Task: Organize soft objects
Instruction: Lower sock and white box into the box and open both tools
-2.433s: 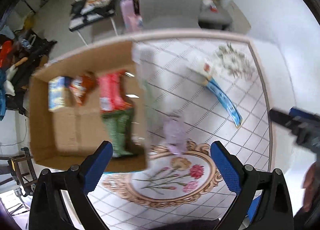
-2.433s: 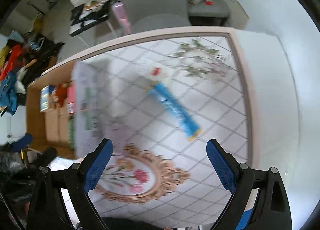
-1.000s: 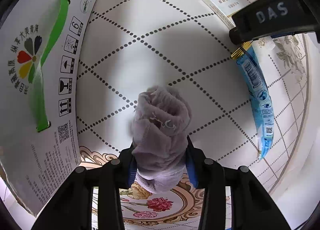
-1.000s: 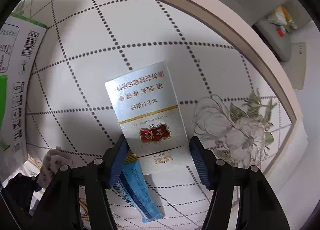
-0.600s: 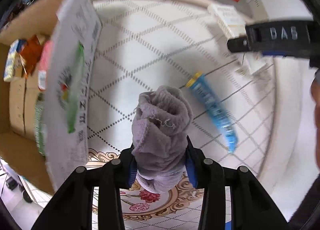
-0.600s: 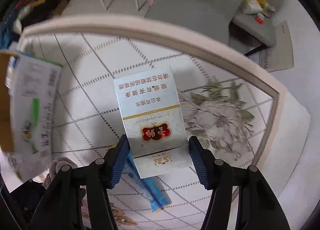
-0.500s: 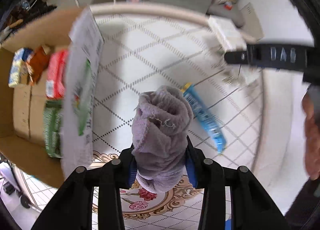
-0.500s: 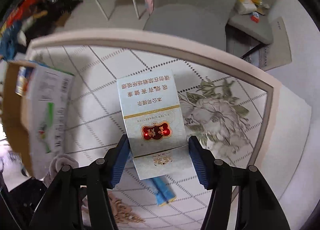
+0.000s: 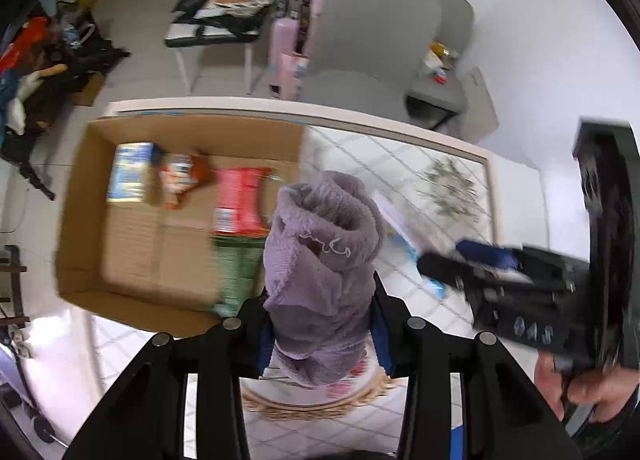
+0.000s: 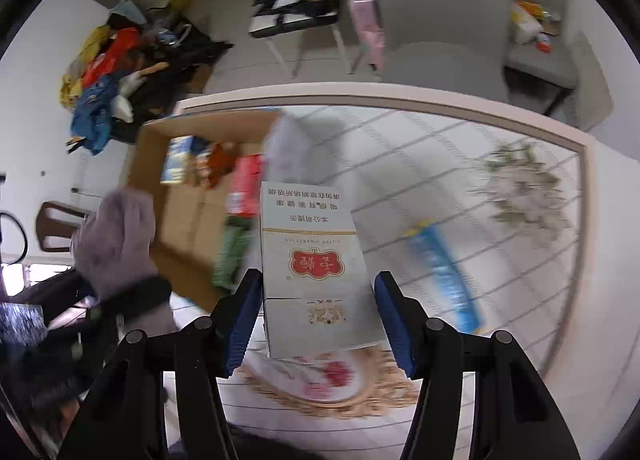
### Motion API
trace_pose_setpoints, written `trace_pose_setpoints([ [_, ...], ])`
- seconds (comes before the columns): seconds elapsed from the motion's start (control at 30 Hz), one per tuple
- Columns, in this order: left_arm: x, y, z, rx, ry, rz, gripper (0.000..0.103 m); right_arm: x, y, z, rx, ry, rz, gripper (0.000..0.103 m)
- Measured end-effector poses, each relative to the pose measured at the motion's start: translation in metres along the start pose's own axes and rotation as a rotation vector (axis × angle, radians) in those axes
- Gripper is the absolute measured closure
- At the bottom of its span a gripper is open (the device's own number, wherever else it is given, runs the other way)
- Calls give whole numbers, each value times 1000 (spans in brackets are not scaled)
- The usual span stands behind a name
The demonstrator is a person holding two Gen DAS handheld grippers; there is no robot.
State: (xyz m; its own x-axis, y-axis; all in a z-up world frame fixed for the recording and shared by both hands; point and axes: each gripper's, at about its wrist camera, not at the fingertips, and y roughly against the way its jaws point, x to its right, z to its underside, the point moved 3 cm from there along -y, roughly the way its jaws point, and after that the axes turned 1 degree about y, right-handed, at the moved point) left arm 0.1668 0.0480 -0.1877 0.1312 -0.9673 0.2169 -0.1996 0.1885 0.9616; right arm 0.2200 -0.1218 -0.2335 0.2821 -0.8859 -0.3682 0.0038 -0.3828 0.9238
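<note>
My left gripper [image 9: 322, 324] is shut on a rolled purple sock [image 9: 324, 256] and holds it in the air near the right side of an open cardboard box [image 9: 92, 220]. The sock also shows in the right wrist view [image 10: 116, 236]. My right gripper [image 10: 318, 316] is shut on a white cigarette carton [image 10: 312, 260] and holds it above the table, right of the box [image 10: 184, 216]. The box holds several snack packets [image 9: 240, 200]. A blue tube [image 10: 444, 272] lies on the tablecloth to the right.
The table has a white diamond-pattern cloth [image 10: 400, 156] with a flower medallion [image 10: 328, 380] near me. Grey chairs [image 9: 372, 32] stand beyond the far edge. Clutter lies on the floor at left [image 10: 108, 60].
Both grippers closed on their objects and lifted them off the table. Both have risen and swung left toward the box, whose inside now shows.
</note>
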Motion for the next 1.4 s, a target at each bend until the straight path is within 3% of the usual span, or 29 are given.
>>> trace_pose_setpoints([
  [0.3, -117, 6, -12, -44, -4, -66, 66, -117, -62, 1, -53, -37, -50, 43],
  [0.53, -195, -45, -19, -180, 8, -91, 66, -179, -138, -1, -87, -114, -11, 44],
  [0.67, -223, -82, -22, -280, 12, -70, 66, -193, -177, 0, -90, -138, 59, 44],
  [0.97, -246, -131, -25, -390, 24, -44, 63, -201, -222, -15, -61, -142, 195, 44],
  [1.07, -249, -139, -25, -420, 32, -62, 62, -207, -241, -15, -130, -127, 176, 43],
  [1.13, -252, -140, -24, -436, 49, -65, 61, -207, -249, -11, -172, -129, 166, 35],
  [1.2, -254, -136, -25, -421, 49, -77, 54, -206, -249, -10, -164, -134, 179, 26],
  [1.3, -255, -127, -27, -391, 40, -105, 38, -204, -244, -9, -157, -143, 202, 25],
  [1.4, -253, -114, -26, -361, 39, -114, 37, -203, -239, -7, -161, -159, 209, 25],
])
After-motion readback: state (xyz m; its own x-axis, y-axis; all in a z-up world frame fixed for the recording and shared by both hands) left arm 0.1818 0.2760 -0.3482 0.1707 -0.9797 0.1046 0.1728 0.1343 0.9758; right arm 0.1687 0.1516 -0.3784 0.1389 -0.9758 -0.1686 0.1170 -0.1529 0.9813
